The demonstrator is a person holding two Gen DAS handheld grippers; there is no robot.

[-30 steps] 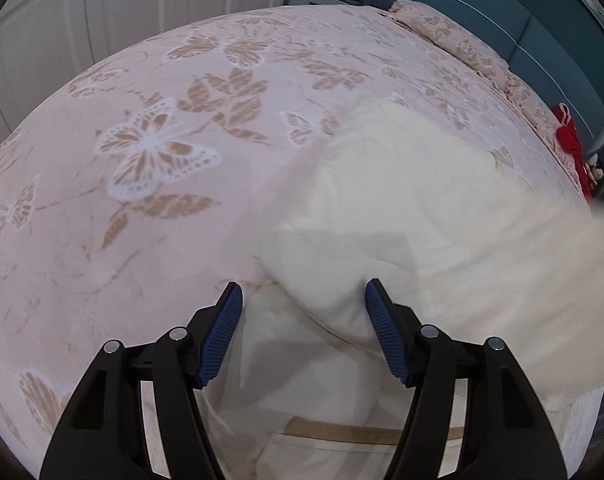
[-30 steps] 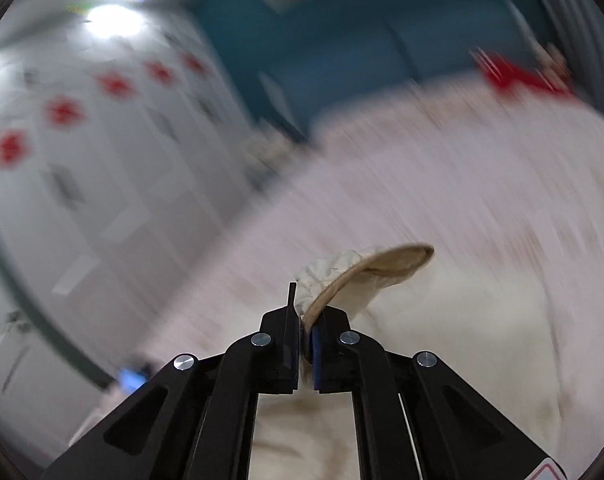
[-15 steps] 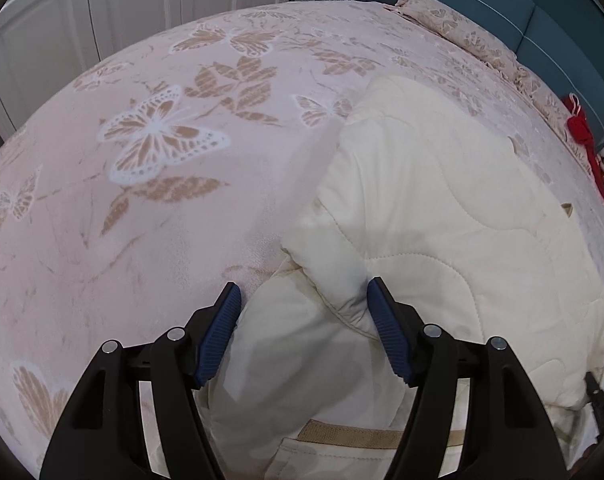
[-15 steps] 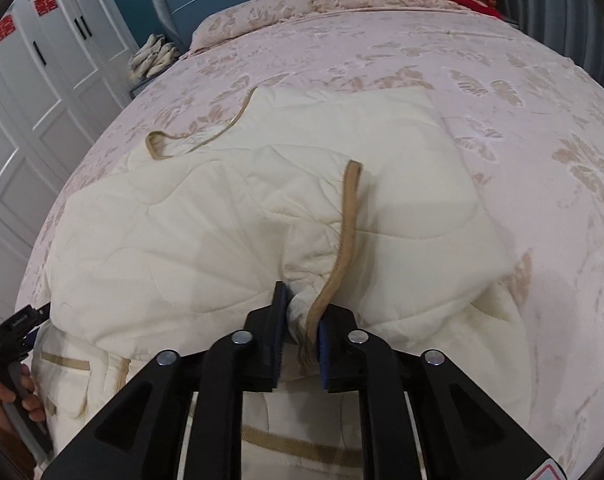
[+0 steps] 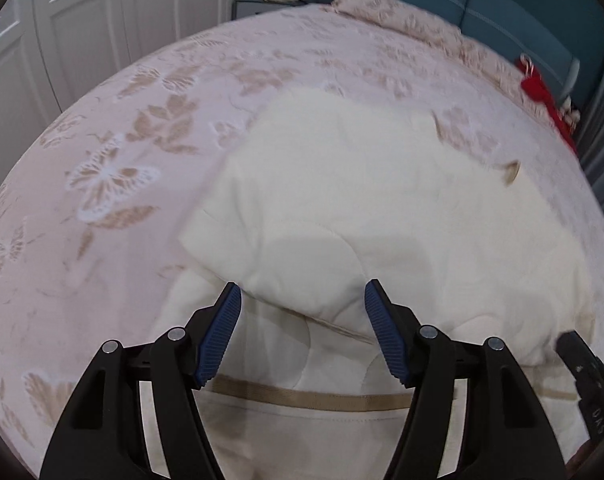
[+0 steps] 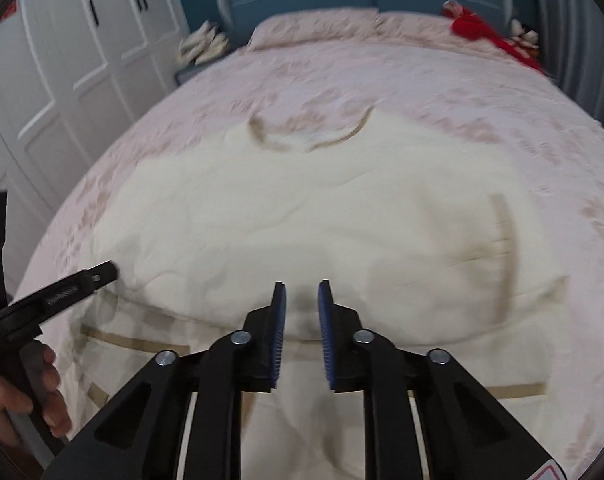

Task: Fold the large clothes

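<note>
One quilted cream jacket with tan trim lies folded on the bed, near its foot edge, atop a pink butterfly-print cover. Both tools hover over it, the left tool spread wide, the right tool slightly parted, neither gripping anything.

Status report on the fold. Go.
Left gripper open, right gripper open, both empty. Cream quilted jacket with tan trim folded over on the pink butterfly-print bedspread. Nothing in the way.
</note>
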